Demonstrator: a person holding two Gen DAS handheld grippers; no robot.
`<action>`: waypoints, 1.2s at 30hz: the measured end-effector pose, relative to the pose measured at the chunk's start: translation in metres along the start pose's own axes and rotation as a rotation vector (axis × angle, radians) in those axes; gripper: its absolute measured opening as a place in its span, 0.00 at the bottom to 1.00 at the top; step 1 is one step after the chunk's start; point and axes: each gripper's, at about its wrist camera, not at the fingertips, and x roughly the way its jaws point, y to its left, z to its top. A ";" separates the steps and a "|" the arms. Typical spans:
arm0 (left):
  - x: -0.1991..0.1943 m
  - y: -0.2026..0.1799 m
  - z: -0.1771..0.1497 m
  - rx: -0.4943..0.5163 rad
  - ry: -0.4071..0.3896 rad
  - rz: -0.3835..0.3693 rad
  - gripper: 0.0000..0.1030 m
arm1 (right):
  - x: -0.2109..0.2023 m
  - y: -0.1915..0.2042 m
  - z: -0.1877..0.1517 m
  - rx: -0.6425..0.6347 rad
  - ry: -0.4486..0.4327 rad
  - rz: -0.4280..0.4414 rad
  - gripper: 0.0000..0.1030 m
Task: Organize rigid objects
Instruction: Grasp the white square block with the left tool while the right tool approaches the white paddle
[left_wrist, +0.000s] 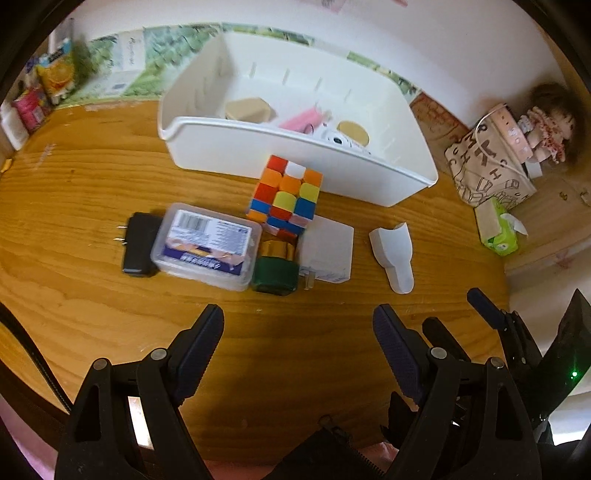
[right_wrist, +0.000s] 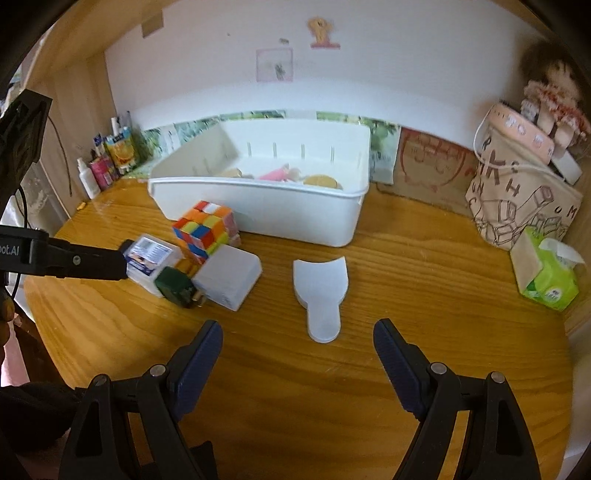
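Note:
A white bin (left_wrist: 288, 162) (right_wrist: 266, 210) stands at the back of the wooden table and holds two tan pieces, a pink item and a small white object. In front of it lie a colour cube (left_wrist: 286, 195) (right_wrist: 205, 230), a clear labelled box (left_wrist: 207, 245) (right_wrist: 147, 258), a black plug adapter (left_wrist: 138, 249), a green and gold bottle (left_wrist: 275, 271) (right_wrist: 175, 286), a white charger block (left_wrist: 327, 249) (right_wrist: 229, 282) and a white scoop (left_wrist: 393, 253) (right_wrist: 321, 295). My left gripper (left_wrist: 297, 325) is open and empty, short of the bottle. My right gripper (right_wrist: 297, 338) is open and empty, just short of the scoop's handle; it also shows in the left wrist view (left_wrist: 458, 310).
A printed canvas bag (right_wrist: 517, 199) (left_wrist: 487, 173) with a doll (right_wrist: 554, 99) stands at the back right. A green tissue pack (right_wrist: 546, 273) (left_wrist: 498, 229) lies by the right wall. Small bottles and cartons (right_wrist: 107, 158) (left_wrist: 44, 92) crowd the back left corner.

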 end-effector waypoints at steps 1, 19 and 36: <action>0.004 -0.002 0.003 0.003 0.012 0.001 0.83 | 0.005 -0.003 0.002 0.006 0.012 0.003 0.82; 0.070 -0.039 0.052 0.137 0.195 0.046 0.83 | 0.072 -0.023 0.019 0.043 0.153 0.058 0.82; 0.096 -0.039 0.075 0.124 0.263 0.162 0.82 | 0.090 -0.021 0.024 0.016 0.168 0.102 0.67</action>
